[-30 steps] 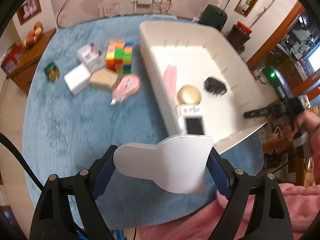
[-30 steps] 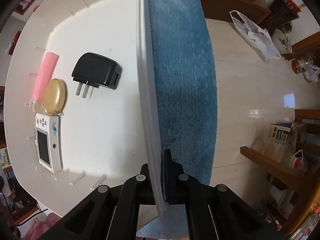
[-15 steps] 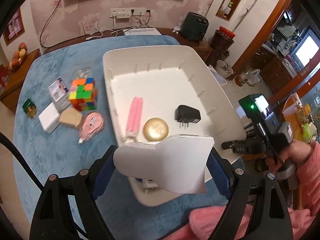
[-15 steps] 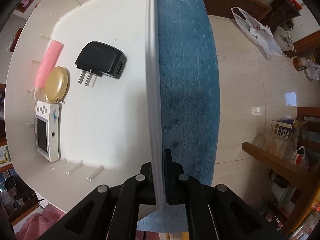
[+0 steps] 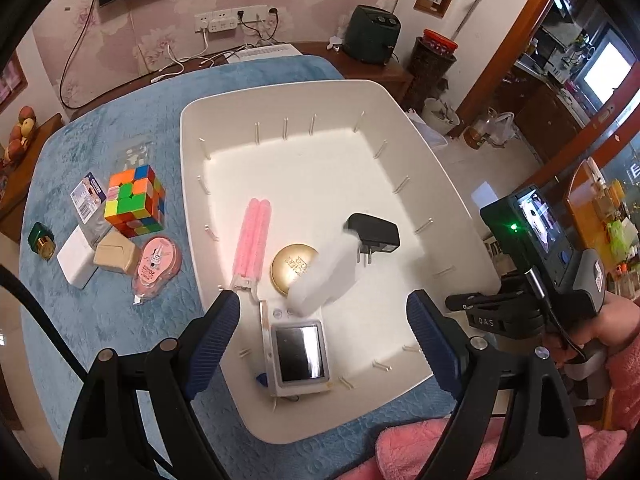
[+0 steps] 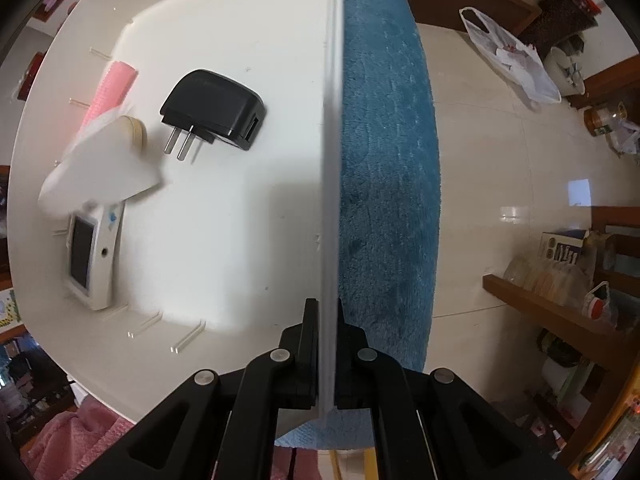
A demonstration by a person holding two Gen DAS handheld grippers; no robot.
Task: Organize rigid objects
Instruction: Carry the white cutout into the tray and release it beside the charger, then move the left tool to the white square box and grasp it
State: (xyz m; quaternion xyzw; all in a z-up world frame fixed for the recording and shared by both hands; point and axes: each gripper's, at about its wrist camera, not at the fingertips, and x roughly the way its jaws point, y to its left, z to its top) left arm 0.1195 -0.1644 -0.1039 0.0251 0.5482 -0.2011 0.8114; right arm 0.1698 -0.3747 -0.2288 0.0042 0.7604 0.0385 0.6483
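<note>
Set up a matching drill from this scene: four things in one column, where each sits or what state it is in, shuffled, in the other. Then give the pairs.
Things:
1. black charger
2. Rubik's cube
3. left tongs
4. right tongs

Places or states:
A. on the blue cloth, beside the tray
B. shut on the tray's rim
C. inside the white tray, prongs toward the camera
D. open, nothing held

Pairs: 1-C, 2-A, 3-D, 4-B
</note>
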